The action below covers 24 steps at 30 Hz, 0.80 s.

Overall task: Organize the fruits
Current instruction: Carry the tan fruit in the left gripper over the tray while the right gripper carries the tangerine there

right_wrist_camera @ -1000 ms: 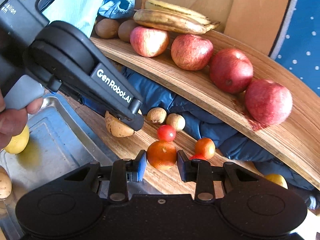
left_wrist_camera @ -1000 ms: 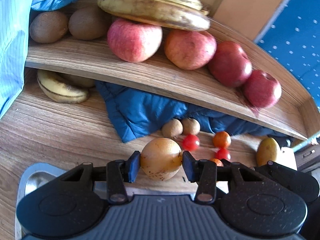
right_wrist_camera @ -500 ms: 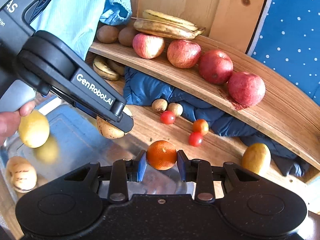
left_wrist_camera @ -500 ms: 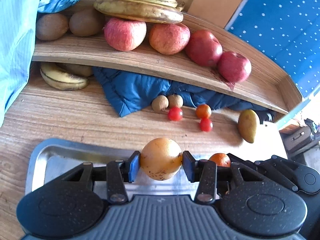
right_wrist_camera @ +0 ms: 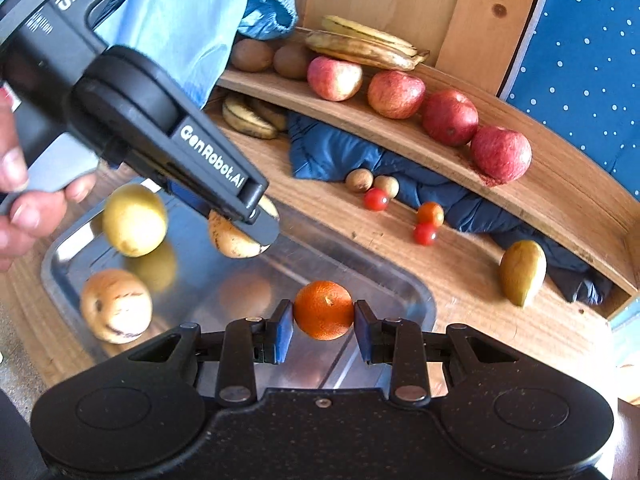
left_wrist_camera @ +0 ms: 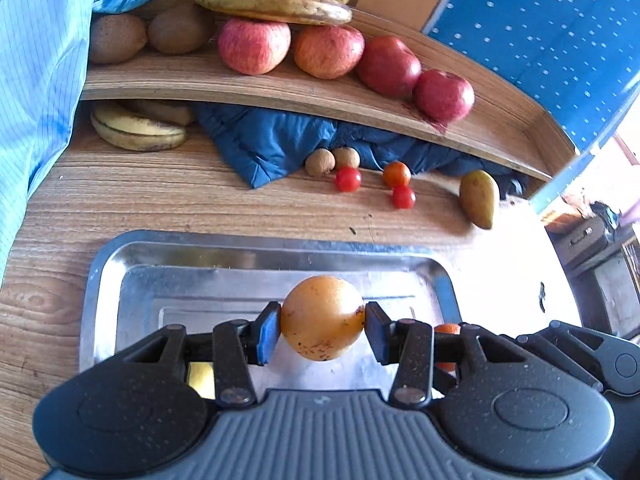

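The left claw (left_wrist_camera: 322, 329) is clenched on a round, speckled yellow-brown fruit (left_wrist_camera: 322, 317), possibly a pear, above the shiny metal tray (left_wrist_camera: 248, 254). The right claw (right_wrist_camera: 323, 330) grips a dimpled orange (right_wrist_camera: 324, 310) over the tray's edge on the wood-grain table (left_wrist_camera: 160, 196).

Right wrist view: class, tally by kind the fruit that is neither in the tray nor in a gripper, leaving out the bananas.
Apples: 4
Kiwis: 2
Small tomatoes: 3
Small brown round fruits: 2
Yellow-green pear-shaped fruit: 1
Total: 12
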Each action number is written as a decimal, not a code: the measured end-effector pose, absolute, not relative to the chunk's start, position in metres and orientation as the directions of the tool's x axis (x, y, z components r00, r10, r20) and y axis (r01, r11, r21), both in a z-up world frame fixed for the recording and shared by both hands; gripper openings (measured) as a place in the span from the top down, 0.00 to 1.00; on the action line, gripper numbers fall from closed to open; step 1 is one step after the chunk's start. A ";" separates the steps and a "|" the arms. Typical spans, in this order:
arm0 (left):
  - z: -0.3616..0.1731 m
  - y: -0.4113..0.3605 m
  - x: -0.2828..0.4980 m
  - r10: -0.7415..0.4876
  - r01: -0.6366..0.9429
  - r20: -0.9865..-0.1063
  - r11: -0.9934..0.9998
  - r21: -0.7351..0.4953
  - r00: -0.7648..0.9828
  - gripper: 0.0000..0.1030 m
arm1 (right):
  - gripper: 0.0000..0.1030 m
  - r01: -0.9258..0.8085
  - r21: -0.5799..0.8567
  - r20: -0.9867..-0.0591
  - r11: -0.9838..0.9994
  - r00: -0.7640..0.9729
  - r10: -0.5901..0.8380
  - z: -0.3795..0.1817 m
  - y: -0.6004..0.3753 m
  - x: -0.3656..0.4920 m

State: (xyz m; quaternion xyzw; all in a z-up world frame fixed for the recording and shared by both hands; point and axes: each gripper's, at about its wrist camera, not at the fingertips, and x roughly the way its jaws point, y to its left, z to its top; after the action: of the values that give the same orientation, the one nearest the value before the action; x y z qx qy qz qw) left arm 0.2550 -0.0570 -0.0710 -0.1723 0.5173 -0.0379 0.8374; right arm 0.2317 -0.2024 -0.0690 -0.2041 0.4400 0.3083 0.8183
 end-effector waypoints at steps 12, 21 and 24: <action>-0.069 -0.056 0.235 -0.291 -0.009 -0.860 0.946 -0.324 0.419 0.52 | 0.67 -0.644 -0.054 -0.870 0.763 0.405 0.280 -0.065 -0.187 0.185; -0.073 -0.059 0.225 -0.286 0.050 -0.885 0.956 -0.289 0.368 0.52 | 0.66 -0.650 -0.057 -0.876 0.758 0.397 0.274 -0.071 -0.171 0.159; -0.074 -0.056 0.223 -0.278 0.052 -0.891 0.959 -0.279 0.359 0.52 | 0.66 -0.663 -0.053 -0.874 0.747 0.393 0.286 -0.072 -0.165 0.155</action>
State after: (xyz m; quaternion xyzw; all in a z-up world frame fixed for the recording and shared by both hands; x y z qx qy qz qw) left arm 0.2229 -0.0562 -0.0738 -0.1015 0.5572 -0.1011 0.8180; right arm 0.1546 -0.1651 -0.0722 -0.2016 0.4665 0.2930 0.8099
